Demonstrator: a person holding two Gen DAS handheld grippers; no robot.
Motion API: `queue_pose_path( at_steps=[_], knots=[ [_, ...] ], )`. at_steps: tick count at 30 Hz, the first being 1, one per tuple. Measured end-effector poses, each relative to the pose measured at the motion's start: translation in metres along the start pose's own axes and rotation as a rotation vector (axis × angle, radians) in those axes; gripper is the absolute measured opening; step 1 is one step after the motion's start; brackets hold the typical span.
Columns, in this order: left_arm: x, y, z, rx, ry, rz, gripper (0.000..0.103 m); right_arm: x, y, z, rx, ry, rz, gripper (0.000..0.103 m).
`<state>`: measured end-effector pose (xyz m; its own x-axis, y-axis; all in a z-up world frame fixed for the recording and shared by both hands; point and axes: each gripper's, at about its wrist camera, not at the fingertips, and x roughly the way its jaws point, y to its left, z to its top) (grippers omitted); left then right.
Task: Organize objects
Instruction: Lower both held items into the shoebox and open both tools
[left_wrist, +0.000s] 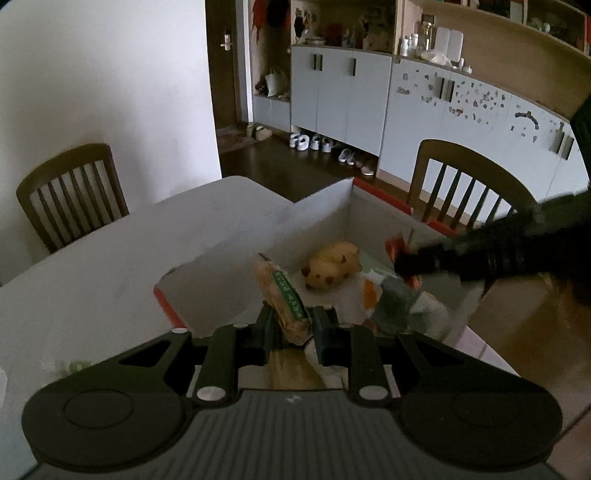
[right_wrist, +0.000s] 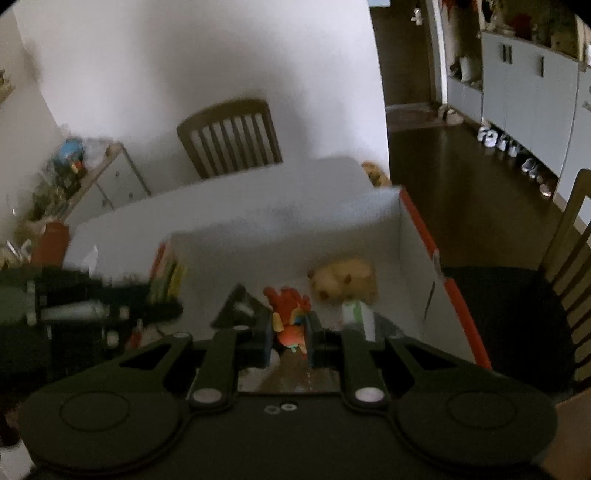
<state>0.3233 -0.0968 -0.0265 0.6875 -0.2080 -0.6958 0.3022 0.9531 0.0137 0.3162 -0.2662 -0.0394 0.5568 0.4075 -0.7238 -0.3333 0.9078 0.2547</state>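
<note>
My left gripper (left_wrist: 293, 326) is shut on a snack packet with a green label (left_wrist: 282, 295) and holds it over the near end of an open white cardboard box (left_wrist: 236, 258) with red edges. A yellow spotted plush toy (left_wrist: 330, 266) and a green and white packet (left_wrist: 391, 299) lie inside the box. My right gripper (right_wrist: 291, 332) is shut on a red and orange toy (right_wrist: 290, 314), also over the box (right_wrist: 413, 236). The plush (right_wrist: 343, 282) shows there too. The right gripper appears as a blurred dark arm (left_wrist: 480, 251) over the box's right side.
The box sits on a white table (left_wrist: 110, 258). Wooden chairs stand at the far left (left_wrist: 70, 195) and far right (left_wrist: 469, 184). Grey cabinets (left_wrist: 351, 96) with shoes beneath line the back wall. A cluttered shelf (right_wrist: 74, 173) and a red container (right_wrist: 51, 243) stand at the left.
</note>
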Motion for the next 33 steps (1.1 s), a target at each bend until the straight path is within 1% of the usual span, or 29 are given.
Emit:
queue_pose_path(
  at_steps=[6, 13, 18, 21, 29, 33],
  knots=[
    [0.026, 0.0, 0.017, -0.015, 0.031, -0.014, 0.021, 0.013, -0.004, -0.016, -0.026, 0.074, 0.002, 0.016],
    [0.064, -0.012, 0.025, -0.004, 0.089, -0.048, 0.021, 0.026, -0.007, -0.023, -0.052, 0.124, -0.014, 0.016],
    [0.087, -0.025, 0.026, 0.017, 0.133, -0.074, 0.021, 0.031, -0.007, -0.025, -0.063, 0.13, -0.015, 0.017],
    [0.099, -0.031, 0.026, 0.025, 0.162, -0.081, 0.021, 0.031, -0.006, -0.024, -0.077, 0.134, -0.01, 0.02],
    [0.122, -0.034, 0.024, -0.005, 0.253, -0.115, 0.021, 0.023, -0.003, -0.027, -0.106, 0.129, 0.017, 0.025],
    [0.128, -0.034, 0.022, -0.013, 0.271, -0.1, 0.023, 0.019, -0.002, -0.027, -0.117, 0.129, 0.026, 0.03]
  ],
)
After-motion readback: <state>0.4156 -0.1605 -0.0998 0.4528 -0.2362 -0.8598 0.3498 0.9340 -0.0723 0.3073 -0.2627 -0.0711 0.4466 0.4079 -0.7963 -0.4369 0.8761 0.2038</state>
